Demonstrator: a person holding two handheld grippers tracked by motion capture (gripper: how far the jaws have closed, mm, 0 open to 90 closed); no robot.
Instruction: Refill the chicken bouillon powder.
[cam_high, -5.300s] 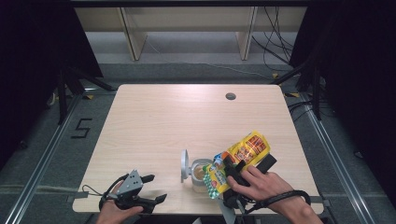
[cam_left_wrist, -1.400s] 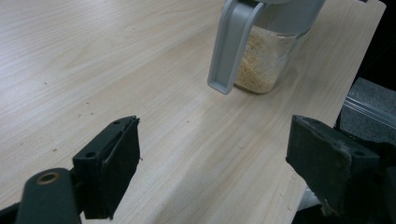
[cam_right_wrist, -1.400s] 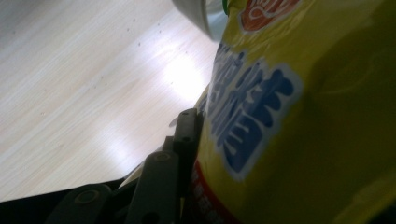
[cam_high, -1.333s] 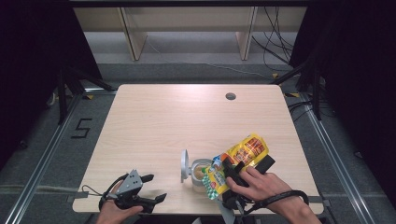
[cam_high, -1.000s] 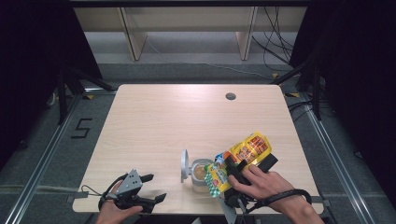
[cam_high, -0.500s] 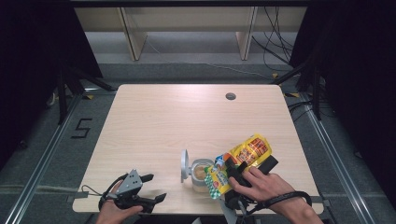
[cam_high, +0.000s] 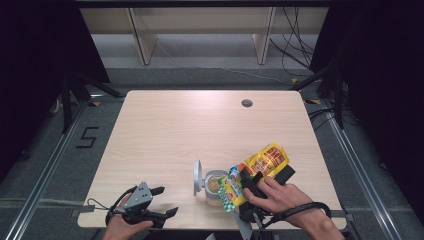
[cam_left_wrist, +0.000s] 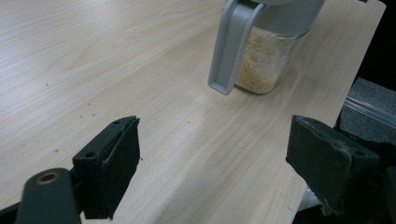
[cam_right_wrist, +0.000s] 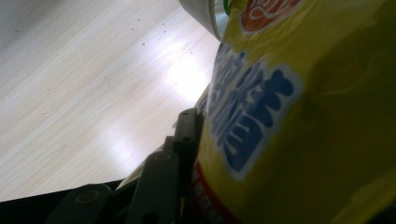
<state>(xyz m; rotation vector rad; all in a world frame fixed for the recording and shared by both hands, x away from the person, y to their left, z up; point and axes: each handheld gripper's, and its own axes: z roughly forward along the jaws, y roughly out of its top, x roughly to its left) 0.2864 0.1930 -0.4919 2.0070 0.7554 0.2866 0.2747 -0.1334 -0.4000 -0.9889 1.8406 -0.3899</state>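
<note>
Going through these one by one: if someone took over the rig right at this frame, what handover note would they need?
Right gripper: shut on the yellow bag, tilted with its lower end over the jar.
Left gripper: open, holding nothing, near the table's front left edge.
Jar: upright near the front edge, grey lid flipped open and hanging at its side, partly filled with pale granules.
Done: jar opened, bag brought to its mouth, some filling in.
Left: probably finish pouring, set the bag down, close the lid. Whether granules are flowing now cannot be told.
</note>
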